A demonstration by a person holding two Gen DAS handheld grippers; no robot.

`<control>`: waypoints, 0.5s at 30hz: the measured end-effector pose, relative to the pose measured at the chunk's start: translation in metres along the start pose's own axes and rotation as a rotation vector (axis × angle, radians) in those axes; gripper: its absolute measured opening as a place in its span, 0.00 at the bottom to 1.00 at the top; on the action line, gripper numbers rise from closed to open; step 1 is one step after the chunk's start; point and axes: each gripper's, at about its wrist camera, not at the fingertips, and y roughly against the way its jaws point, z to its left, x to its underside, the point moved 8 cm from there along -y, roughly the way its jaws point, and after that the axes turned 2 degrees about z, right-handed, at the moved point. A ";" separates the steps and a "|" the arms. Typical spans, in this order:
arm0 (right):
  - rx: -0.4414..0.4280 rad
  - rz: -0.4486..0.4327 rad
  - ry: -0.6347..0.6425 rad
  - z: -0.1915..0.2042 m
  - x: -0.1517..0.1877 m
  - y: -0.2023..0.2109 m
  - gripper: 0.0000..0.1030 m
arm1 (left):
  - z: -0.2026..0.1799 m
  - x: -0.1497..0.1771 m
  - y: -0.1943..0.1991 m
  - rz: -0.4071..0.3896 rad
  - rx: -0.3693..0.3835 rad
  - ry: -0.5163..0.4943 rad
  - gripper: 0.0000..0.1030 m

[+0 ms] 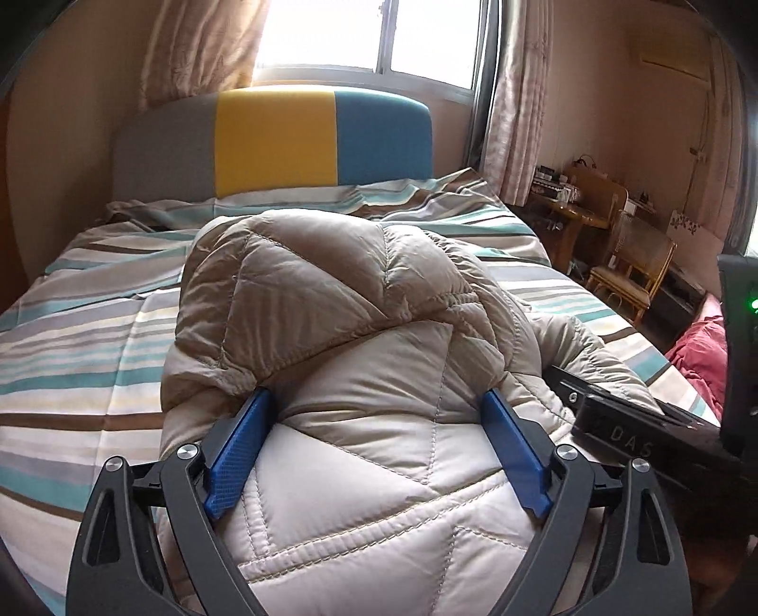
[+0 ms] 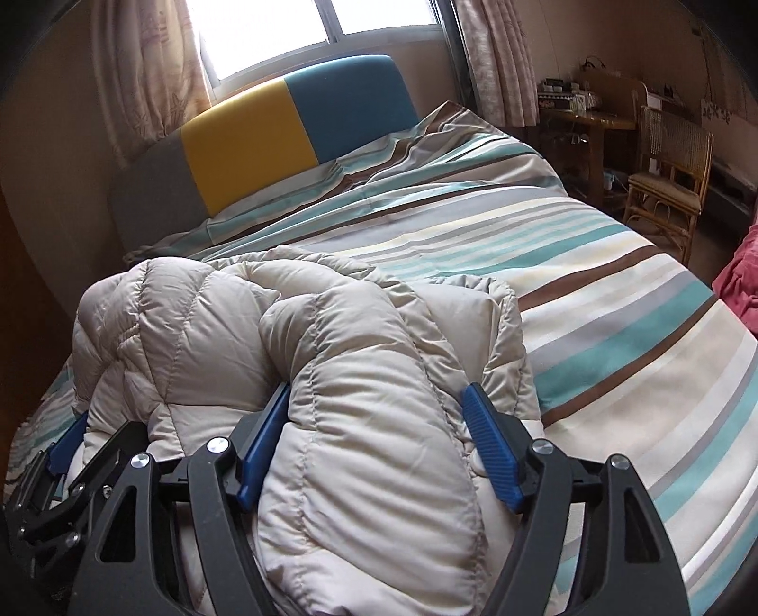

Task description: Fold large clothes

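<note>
Padding fills both our views: the beige quilted down jacket (image 1: 360,341) bulges between the blue pads of our left gripper (image 1: 376,407) and our right gripper (image 2: 379,403), each set wide with the thick folds wedged between its fingers. The jacket is bunched in a heap on the striped bedspread (image 2: 592,303). Past it stands the grey, yellow and blue headboard (image 1: 275,137) below a bright window (image 1: 369,33). Off right are a rattan chair (image 2: 668,175), a wooden table (image 2: 587,123) and pink cloth (image 1: 701,360).
</note>
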 end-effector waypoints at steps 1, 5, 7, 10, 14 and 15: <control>-0.002 0.002 -0.003 -0.001 0.000 0.000 0.69 | -0.001 -0.002 0.004 0.018 0.005 -0.001 0.86; -0.003 -0.006 -0.017 -0.004 0.002 0.006 0.69 | 0.009 -0.027 0.024 0.006 -0.002 0.068 0.86; 0.004 -0.006 -0.014 -0.003 0.004 0.009 0.69 | 0.027 -0.044 0.032 -0.032 -0.069 0.129 0.87; 0.013 0.018 0.009 0.001 0.003 0.015 0.69 | 0.049 -0.057 0.025 -0.035 -0.137 0.152 0.88; -0.002 0.101 0.017 0.007 -0.008 0.023 0.69 | 0.059 -0.050 -0.009 0.086 -0.139 0.169 0.88; -0.008 0.108 0.029 0.011 -0.016 0.026 0.69 | 0.055 -0.048 -0.017 0.126 -0.112 0.175 0.88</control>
